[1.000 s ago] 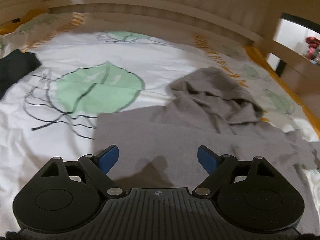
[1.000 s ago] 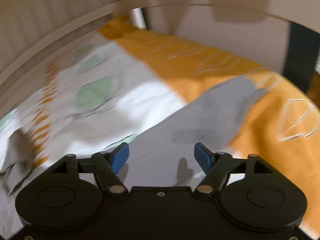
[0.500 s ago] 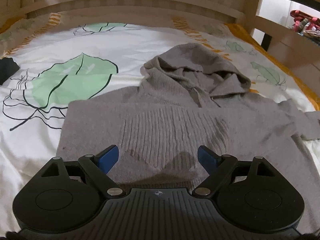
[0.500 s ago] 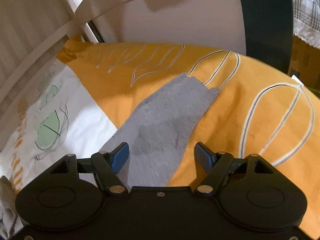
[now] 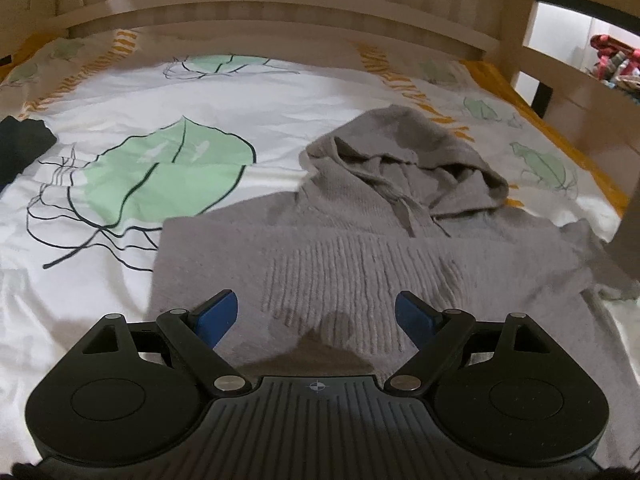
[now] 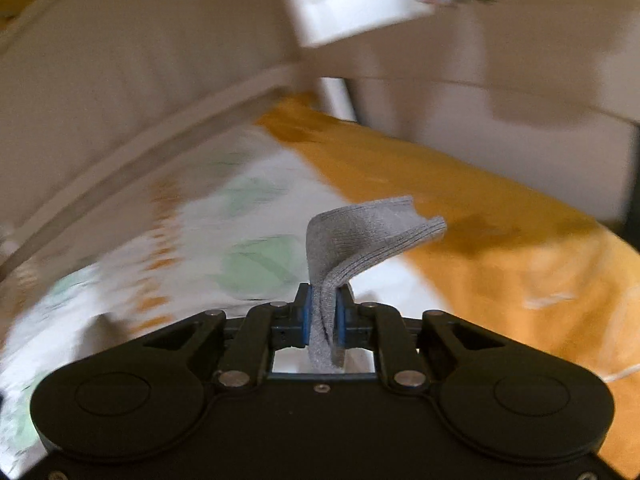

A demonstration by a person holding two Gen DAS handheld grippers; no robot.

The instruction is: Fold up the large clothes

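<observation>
A grey knitted hoodie (image 5: 360,264) lies spread on the bed, front up, hood (image 5: 404,160) toward the headboard. My left gripper (image 5: 316,314) is open and empty, hovering over the hoodie's chest. My right gripper (image 6: 323,316) is shut on the grey sleeve cuff (image 6: 360,232), which sticks up folded between the blue pads. A blurred grey strip, likely that lifted sleeve (image 5: 628,240), rises at the right edge of the left wrist view.
The bed has a white cover with green leaf prints (image 5: 160,176) and an orange border (image 6: 480,220). A dark garment (image 5: 20,148) lies at the far left. A wooden headboard (image 5: 280,8) and side rail (image 5: 580,92) ring the bed.
My right gripper has closed on the sleeve cuff and lifted it off the orange cover, swinging left with blur. My left gripper has shifted a little left over the hoodie and stays open.
</observation>
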